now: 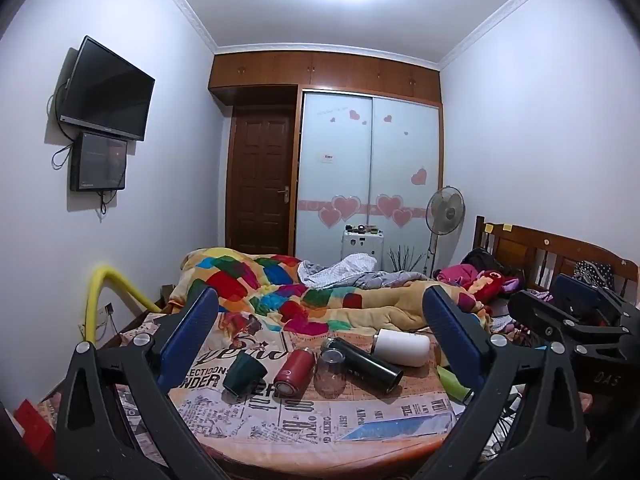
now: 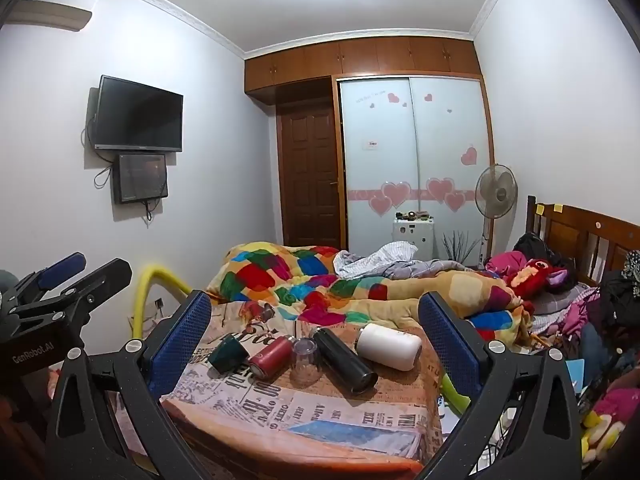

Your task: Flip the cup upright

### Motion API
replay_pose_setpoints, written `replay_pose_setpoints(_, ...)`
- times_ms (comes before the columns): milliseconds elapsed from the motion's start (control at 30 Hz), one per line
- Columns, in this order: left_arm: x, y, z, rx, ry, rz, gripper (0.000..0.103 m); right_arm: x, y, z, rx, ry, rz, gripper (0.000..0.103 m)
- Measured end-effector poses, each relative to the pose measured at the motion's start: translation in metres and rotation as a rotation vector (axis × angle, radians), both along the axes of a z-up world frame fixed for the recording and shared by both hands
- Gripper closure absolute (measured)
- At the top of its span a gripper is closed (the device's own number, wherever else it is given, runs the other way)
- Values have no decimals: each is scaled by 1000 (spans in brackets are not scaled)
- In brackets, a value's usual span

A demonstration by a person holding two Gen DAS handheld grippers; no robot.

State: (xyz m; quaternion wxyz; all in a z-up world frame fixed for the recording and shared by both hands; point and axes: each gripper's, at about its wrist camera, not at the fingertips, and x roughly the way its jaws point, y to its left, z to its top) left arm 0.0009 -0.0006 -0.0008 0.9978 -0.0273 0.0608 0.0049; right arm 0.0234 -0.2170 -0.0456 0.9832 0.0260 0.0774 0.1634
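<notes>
Newsprint-patterned cloth covers the small table (image 1: 320, 412) at the foot of the bed, and five vessels lie or stand in a loose row across it. At the left end a dark green cup (image 1: 244, 372) lies tipped on its side, its mouth facing the near left. Just beside it a red bottle (image 1: 294, 372) lies on its side, its end facing the cameras. A clear glass (image 1: 330, 372) sits mouth-down next to that, touching or almost touching a long black flask (image 1: 366, 364) lying at a slant. Behind the flask, a white bottle (image 1: 402, 346) lies on its side near the table's far right.

Both tools hang back from the table, gripping nothing. The left gripper (image 1: 320, 344) has its blue-padded fingers spread wide, framing the whole row. The right gripper (image 2: 316, 344) is just as widely spread, also short of the vessels.

Behind the table, a patchwork quilt (image 2: 280, 276) is heaped on the bed. A dark television (image 1: 106, 90) hangs on the left wall, and a standing fan (image 2: 494, 194) stands by the wardrobe.
</notes>
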Motion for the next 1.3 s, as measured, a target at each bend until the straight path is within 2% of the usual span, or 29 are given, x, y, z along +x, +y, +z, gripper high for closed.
replay_pose_setpoints(167, 10, -2, -3, 11, 14, 11, 0, -1, 1, 0, 2, 3, 0, 0)
replay_pose_setpoints(1300, 7, 6, -2, 0, 12, 15, 0, -1, 2, 2, -3, 4, 3, 0)
